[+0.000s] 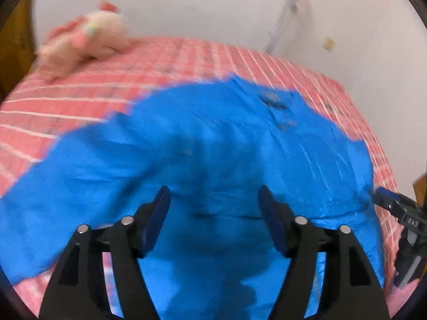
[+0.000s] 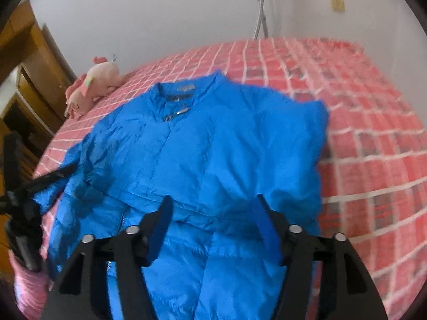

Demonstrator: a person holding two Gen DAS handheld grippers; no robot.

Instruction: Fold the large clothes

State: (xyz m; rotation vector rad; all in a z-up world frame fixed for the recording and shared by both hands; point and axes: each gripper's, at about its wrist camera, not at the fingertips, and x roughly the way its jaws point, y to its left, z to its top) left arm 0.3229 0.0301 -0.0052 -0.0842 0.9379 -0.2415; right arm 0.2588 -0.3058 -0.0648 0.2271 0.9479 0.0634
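Observation:
A bright blue puffer jacket lies front up on the bed, collar toward the far wall, with both sleeves folded across its body. It also fills the left wrist view. My left gripper is open and empty, just above the jacket's lower middle. My right gripper is open and empty, above the folded sleeve near the jacket's waist. The left gripper also shows at the left edge of the right wrist view. The right gripper shows at the right edge of the left wrist view.
The bed has a red and pink checked cover. A pink plush toy lies at its far left corner, also in the left wrist view. A wooden cabinet stands at the left. A white wall lies behind.

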